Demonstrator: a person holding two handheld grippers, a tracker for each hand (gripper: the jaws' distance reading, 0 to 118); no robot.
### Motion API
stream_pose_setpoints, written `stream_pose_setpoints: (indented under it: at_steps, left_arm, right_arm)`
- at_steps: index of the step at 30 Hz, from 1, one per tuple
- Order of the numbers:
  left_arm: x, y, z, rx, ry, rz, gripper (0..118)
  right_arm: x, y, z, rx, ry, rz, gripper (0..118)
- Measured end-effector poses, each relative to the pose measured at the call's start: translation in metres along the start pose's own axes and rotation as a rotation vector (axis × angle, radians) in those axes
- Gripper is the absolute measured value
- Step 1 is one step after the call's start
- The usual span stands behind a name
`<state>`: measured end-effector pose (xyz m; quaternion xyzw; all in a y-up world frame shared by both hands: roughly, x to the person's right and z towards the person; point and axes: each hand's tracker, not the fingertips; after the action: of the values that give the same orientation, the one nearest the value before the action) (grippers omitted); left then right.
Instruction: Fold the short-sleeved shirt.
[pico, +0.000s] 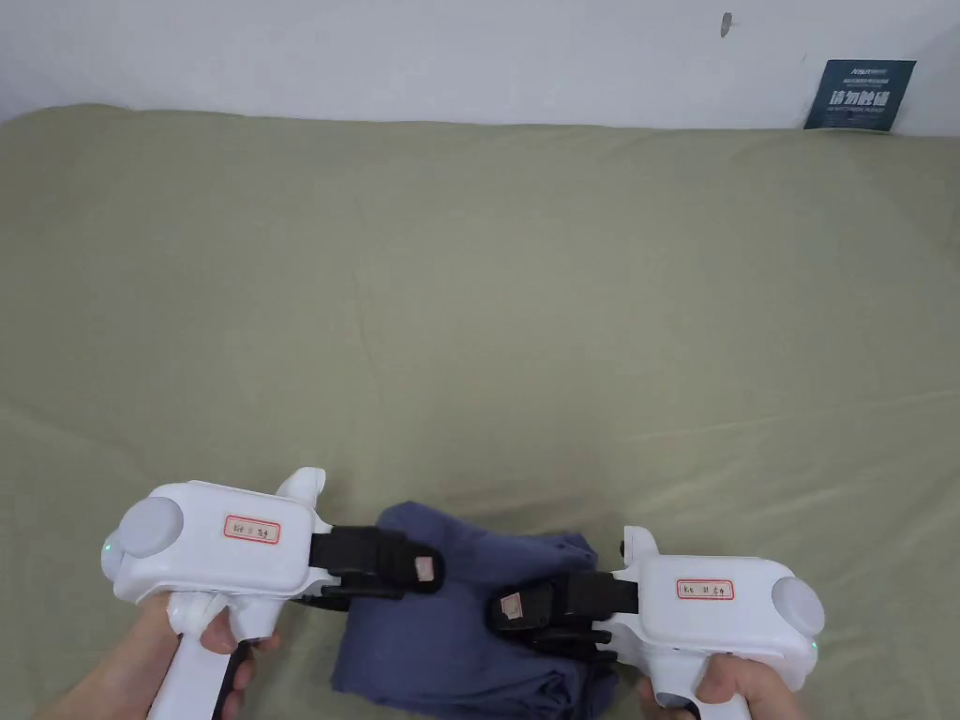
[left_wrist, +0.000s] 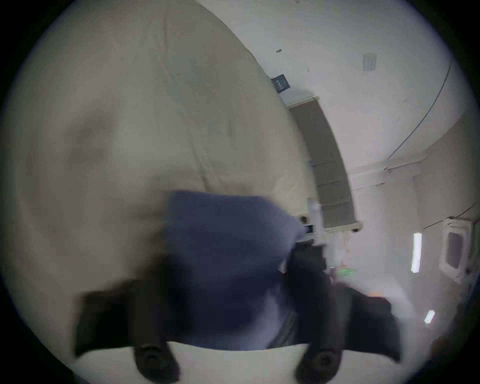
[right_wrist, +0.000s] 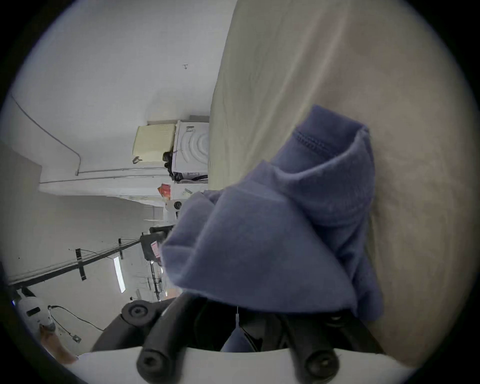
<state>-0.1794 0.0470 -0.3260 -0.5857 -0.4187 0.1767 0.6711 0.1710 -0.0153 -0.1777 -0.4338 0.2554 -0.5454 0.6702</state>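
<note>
Shirt (pico: 469, 619) bunched on bed (pico: 487, 309); L gripper (pico: 427, 569) & R gripper (pico: 509, 609) fingers: grip unclear

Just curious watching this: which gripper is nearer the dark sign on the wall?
The right gripper. The sign is at the far right of the wall, well beyond both; the left gripper is over the shirt's left part, further from it.

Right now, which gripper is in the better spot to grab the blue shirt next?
Probably the right gripper: shirt fabric bunches right at its jaws in its own view. The left gripper hangs over the shirt's edge, its own view blurred.
</note>
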Motion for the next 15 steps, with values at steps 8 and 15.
stream_pose_setpoints:
  at_steps: [8,15]
  left_arm:
    - [-0.016,0.0,-0.002,-0.005,-0.013,0.023,30]
    - [-0.005,-0.005,0.0,-0.003,0.006,0.025,30]
  right_arm:
    - [-0.073,-0.025,0.038,0.214,-0.36,0.433,1]
    - [-0.133,-0.085,0.076,0.897,-0.847,0.894,1]
